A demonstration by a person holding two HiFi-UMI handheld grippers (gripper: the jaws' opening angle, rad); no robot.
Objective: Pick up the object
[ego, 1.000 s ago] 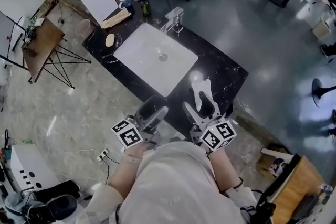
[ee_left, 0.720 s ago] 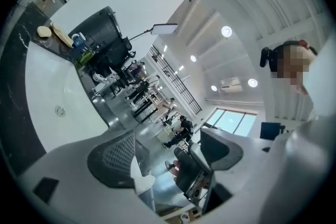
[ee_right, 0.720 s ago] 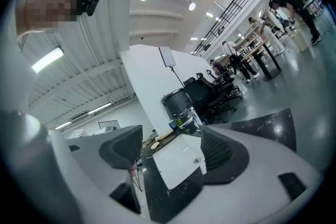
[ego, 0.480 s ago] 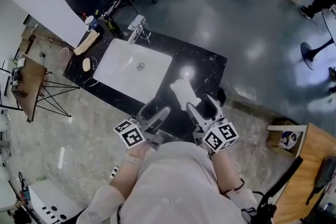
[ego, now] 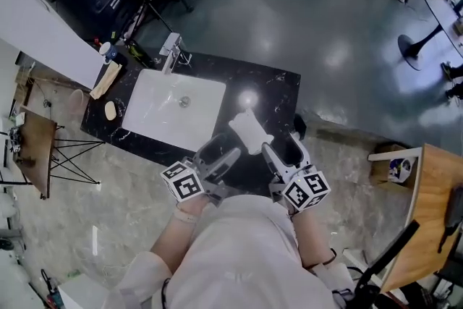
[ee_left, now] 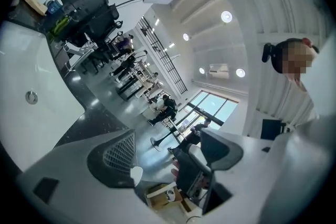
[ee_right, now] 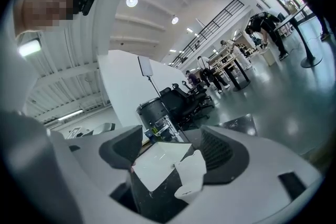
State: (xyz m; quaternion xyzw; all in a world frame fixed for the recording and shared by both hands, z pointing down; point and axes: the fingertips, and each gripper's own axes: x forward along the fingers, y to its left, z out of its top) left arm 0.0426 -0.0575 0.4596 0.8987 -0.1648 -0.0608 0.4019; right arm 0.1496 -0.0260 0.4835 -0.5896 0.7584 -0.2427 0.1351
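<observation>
Right gripper (ego: 281, 146) is clamped narrow on the crumpled white object (ego: 249, 131), pinched at the jaw tips. The object is over the black marble counter (ego: 273, 92), just off the right edge of the white rectangular sink (ego: 155, 108), near its front corner. I can't tell if it touches the counter. Left gripper (ego: 219, 153) has its jaws wide with nothing between them; I only see floor through the gap. It's just in front of the sink. Chrome faucet (ego: 172, 48) stands at the sink's back edge.
</observation>
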